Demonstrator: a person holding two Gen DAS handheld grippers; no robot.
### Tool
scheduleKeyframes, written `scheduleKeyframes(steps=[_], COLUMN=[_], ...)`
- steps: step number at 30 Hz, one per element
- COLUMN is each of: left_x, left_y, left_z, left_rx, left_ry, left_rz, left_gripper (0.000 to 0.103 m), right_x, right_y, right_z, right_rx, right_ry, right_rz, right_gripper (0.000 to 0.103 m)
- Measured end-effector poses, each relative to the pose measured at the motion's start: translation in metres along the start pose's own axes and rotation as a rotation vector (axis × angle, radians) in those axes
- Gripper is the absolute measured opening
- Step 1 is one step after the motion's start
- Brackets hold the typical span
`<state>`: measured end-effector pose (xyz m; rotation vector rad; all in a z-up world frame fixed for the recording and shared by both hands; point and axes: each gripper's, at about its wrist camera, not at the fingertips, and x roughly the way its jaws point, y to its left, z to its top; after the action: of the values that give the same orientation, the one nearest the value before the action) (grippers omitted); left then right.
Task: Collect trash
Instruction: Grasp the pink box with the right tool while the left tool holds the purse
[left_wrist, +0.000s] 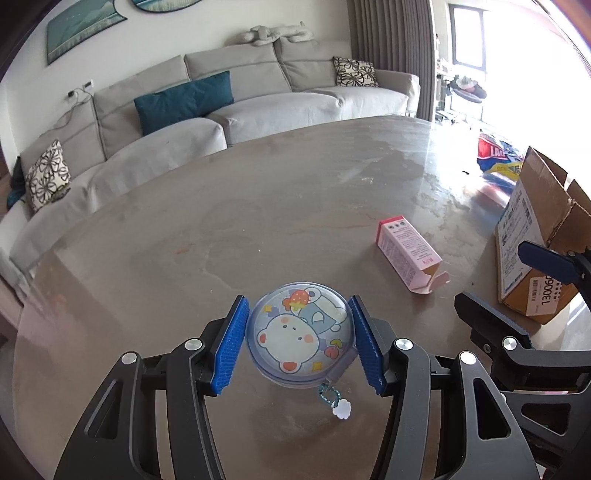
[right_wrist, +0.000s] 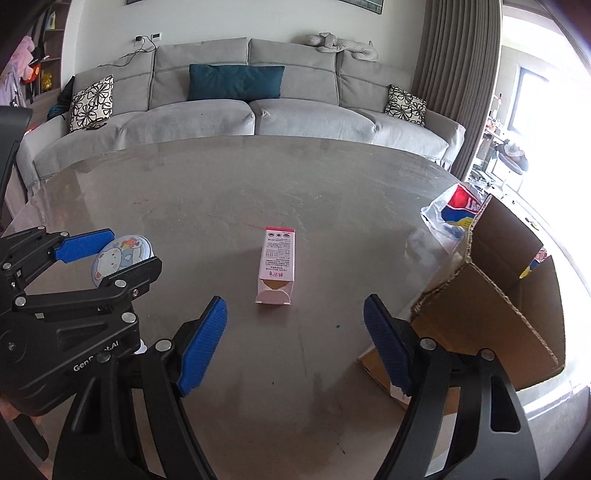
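My left gripper (left_wrist: 298, 301) is shut on a round clear case (left_wrist: 301, 338) printed with a cartoon bear, its blue pads (left_wrist: 229, 343) pressed on both sides. A bead chain with a white tag (left_wrist: 341, 410) hangs from the case. The right wrist view shows that gripper (right_wrist: 129, 249) at the left, holding the case (right_wrist: 118, 258) tilted above the table. A pink carton (right_wrist: 277, 258) lies on its side with the near flap open, just ahead of my right gripper (right_wrist: 295, 301). The right gripper is open with nothing between its fingers. The carton (left_wrist: 406, 251) lies to the right of my left gripper.
An open cardboard box (right_wrist: 517, 295) stands at the table's right edge, close to my right finger. A plastic bag (right_wrist: 447, 214) with red and blue print lies behind it. The brown table (right_wrist: 258, 184) ends at a grey sofa (right_wrist: 251, 122) beyond its far edge.
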<state>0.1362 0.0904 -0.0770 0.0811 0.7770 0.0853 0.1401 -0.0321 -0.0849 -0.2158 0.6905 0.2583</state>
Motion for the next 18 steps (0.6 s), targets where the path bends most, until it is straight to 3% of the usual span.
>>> scheduleKeyframes(steps=[18], left_x=[0.033], left_y=[0.017], left_z=[0.011], left_rx=[-0.038], left_ry=[0.024], left_rz=[0.039], left_gripper=[0.057], right_x=[0.056], right_y=[0.003], right_z=[0.022], right_rx=[0.018], right_ry=[0.045], right_rz=[0.003], right_gripper=[0.077])
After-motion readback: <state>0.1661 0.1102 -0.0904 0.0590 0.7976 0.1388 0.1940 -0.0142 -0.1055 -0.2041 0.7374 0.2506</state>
